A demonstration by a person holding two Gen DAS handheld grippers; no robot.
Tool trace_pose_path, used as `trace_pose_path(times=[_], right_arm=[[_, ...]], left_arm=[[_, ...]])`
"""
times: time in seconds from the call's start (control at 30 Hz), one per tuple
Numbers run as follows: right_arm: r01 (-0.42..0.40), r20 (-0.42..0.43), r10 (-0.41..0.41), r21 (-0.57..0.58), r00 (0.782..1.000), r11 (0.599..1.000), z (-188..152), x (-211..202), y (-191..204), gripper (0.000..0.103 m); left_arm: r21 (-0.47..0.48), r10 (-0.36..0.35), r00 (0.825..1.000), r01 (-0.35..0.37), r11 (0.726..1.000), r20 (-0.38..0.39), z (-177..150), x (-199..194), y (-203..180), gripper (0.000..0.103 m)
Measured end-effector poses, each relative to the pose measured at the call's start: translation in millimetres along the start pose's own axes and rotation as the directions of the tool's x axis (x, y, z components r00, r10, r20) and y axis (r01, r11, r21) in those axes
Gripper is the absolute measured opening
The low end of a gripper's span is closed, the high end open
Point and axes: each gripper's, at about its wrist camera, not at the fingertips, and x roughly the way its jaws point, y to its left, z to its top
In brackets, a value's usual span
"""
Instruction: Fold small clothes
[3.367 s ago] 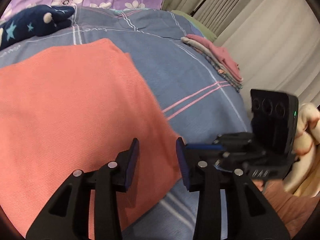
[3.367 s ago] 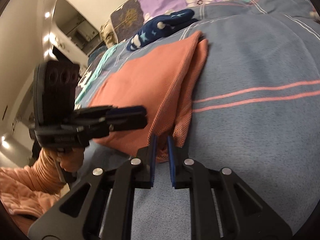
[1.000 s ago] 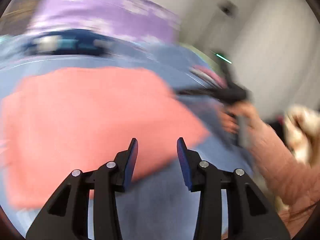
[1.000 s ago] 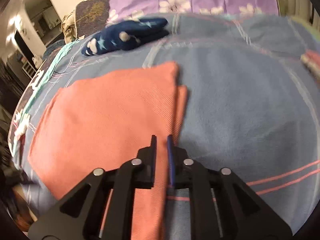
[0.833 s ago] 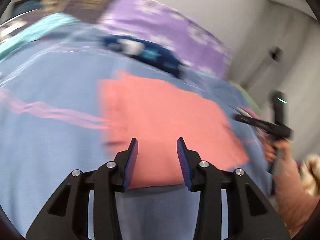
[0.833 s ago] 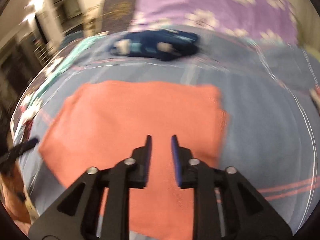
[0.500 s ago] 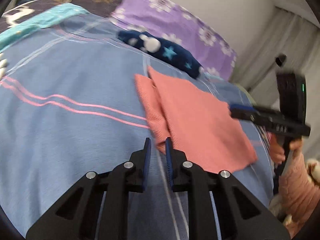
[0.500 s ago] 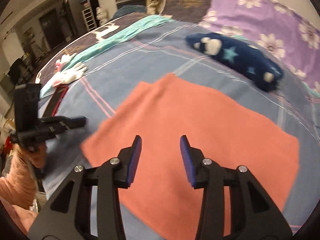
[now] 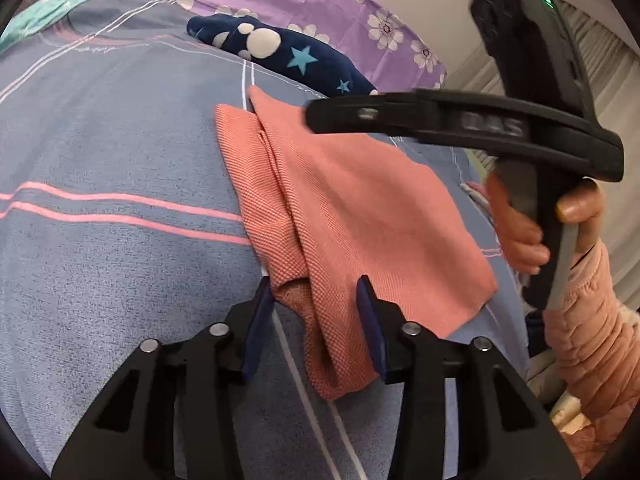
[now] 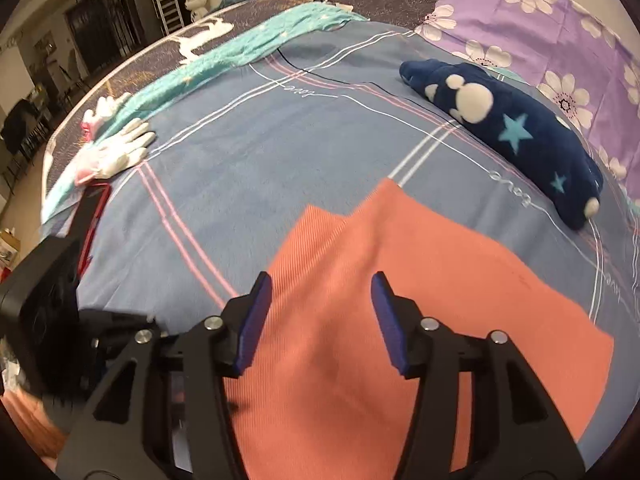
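Observation:
A salmon-pink garment lies folded on the blue striped bedspread. Its folded-under side forms a narrow strip on the left in the left wrist view. My left gripper is open with the garment's near corner between its fingers. My right gripper is open and hovers over the garment. It also shows in the left wrist view, above the garment's far right side. The left gripper shows at the lower left of the right wrist view.
A navy star-print plush item lies beyond the garment, next to a purple floral pillow. White gloves and a teal blanket lie at the bed's far left edge. Curtains hang at the right.
Both grippers swung round to the garment's other side. The left gripper narrowed half a second ago, has opened again and now straddles the near corner. The right gripper opened wide and moved over the cloth.

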Motion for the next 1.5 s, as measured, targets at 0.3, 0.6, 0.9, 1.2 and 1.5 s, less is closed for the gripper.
trace_pose_path(times=[0.3, 0.6, 0.9, 1.2, 1.5], right_arm=[[0.168, -0.007, -0.171, -0.129, 0.985, 0.977, 19.8, 51.1, 36.5, 0.052], [0.141, 0.02, -0.14, -0.026, 0.99, 0.99, 31.8, 66.6, 13.9, 0.001], [0.094, 0.066, -0.098, 0.06, 0.993, 0.994, 21.1, 30.6, -15.5, 0.042], [0.104, 0.016, -0.103, -0.098, 0.995, 0.99, -12.5, 30.2, 7.6, 0.05], [0.14, -0.006, -0.14, 0.004, 0.99, 0.99, 9.0, 48.7, -3.1, 0.048]], left_arm=[[-0.086, -0.015, 0.999, 0.018, 0.996, 0.038, 4.6, 0.2, 12.6, 0.036], [0.023, 0.086, 0.989, -0.09, 0.996, 0.121, -5.7, -17.6, -11.5, 0.005], [-0.053, 0.064, 0.993, -0.059, 0.997, 0.1, -10.3, -34.2, 17.9, 0.022], [0.106, 0.003, 0.999, 0.001, 0.994, -0.036, -14.9, -5.3, -9.9, 0.045], [0.014, -0.035, 0.999, 0.035, 0.999, -0.018, -12.3, -5.7, 5.0, 0.047]])
